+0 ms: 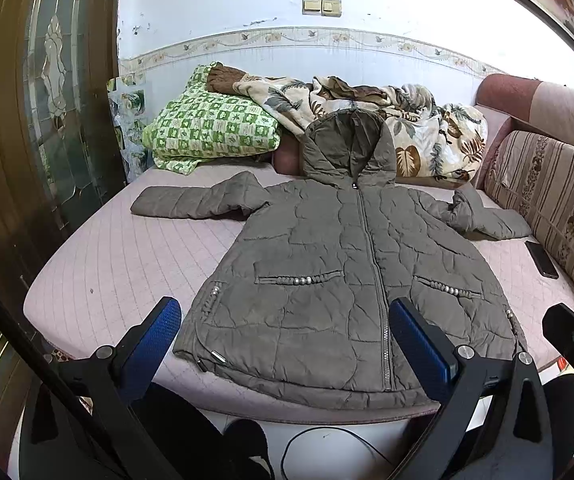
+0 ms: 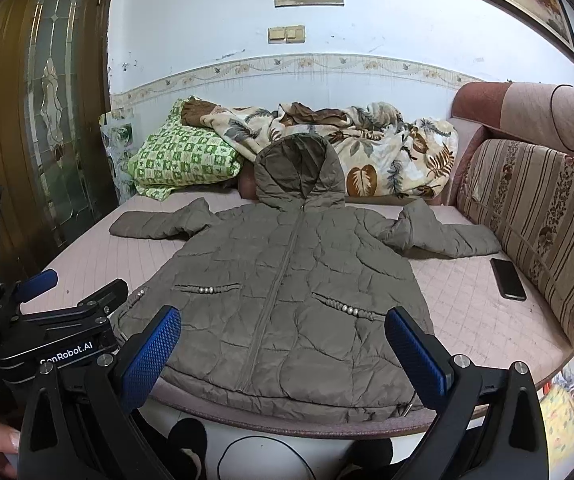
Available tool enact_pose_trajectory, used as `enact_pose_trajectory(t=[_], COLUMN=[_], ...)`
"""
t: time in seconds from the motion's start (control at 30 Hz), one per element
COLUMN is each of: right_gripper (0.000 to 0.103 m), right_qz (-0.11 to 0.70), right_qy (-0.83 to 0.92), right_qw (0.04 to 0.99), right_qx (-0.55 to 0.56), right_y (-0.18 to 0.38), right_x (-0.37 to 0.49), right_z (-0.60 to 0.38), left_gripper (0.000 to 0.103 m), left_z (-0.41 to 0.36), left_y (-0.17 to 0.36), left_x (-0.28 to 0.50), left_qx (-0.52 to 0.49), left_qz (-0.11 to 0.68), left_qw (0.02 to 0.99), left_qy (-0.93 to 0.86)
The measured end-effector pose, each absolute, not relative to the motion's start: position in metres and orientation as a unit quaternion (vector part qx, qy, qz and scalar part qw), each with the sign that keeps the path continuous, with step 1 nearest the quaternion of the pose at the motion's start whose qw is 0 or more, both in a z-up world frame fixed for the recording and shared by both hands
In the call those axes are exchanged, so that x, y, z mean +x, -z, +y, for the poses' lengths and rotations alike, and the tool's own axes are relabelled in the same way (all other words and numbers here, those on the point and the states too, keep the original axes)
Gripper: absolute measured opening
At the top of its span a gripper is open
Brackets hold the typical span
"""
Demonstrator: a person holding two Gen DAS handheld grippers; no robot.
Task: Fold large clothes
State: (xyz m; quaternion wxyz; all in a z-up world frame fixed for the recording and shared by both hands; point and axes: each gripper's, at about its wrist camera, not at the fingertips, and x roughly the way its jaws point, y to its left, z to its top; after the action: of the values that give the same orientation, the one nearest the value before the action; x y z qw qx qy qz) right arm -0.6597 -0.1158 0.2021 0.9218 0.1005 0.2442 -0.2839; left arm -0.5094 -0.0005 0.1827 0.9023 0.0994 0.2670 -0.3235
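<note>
Jacket (image 1: 339,264) lay flat, zipped, mid-frame on the bed (image 1: 119,256); left hand-held gripper (image 1: 287,344) and right hand-held gripper (image 2: 283,344) gaped wide, holding nothing.

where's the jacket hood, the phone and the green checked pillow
jacket hood (image 2: 299,172), right wrist view, inner lining
phone (image 2: 508,279), right wrist view, middle of its screen
green checked pillow (image 1: 211,126), left wrist view, top face

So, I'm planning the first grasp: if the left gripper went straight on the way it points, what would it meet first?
Probably the grey-brown quilted hooded jacket spread on the pink quilted bed. The open left gripper frames the jacket's hem and left pocket area. Depth is unclear, though nothing seems to lie between.
</note>
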Motion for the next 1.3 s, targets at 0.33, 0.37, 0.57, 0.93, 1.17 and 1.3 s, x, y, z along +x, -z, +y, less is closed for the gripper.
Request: enact_pose_trajectory(t=[0.33, 0.37, 0.57, 0.93, 1.17, 1.3], right_gripper=[0.103, 0.103, 0.103, 0.103, 0.103, 0.103], right_qz=[0.258, 0.259, 0.268, 0.279, 0.266, 0.250], right_qy=[0.279, 0.279, 0.276, 0.286, 0.336, 0.360], right_qw=[0.918, 0.918, 0.915, 0.894, 0.848, 0.821], right_qx=[0.112, 0.114, 0.125, 0.204, 0.310, 0.367], right_y=[-0.194, -0.193, -0.185, -0.163, -0.146, -0.137], right_x=[-0.657, -0.656, -0.652, -0.654, -0.679, -0.689], right_z=[-0.125, -0.127, -0.133, -0.199, -0.315, -0.388], left_gripper=[0.103, 0.103, 0.103, 0.103, 0.103, 0.103], left_z=[-0.007, -0.008, -0.014, -0.056, -0.136, -0.197], left_y=[-0.181, -0.180, -0.174, -0.169, -0.166, -0.156], left_x=[-0.505, -0.504, -0.499, -0.468, -0.414, -0.386], left_qx=[0.106, 0.107, 0.111, 0.136, 0.156, 0.159], left_qz=[0.277, 0.278, 0.286, 0.287, 0.274, 0.256], left_qw=[0.900, 0.899, 0.898, 0.890, 0.890, 0.890], left_qy=[0.321, 0.320, 0.316, 0.329, 0.331, 0.341])
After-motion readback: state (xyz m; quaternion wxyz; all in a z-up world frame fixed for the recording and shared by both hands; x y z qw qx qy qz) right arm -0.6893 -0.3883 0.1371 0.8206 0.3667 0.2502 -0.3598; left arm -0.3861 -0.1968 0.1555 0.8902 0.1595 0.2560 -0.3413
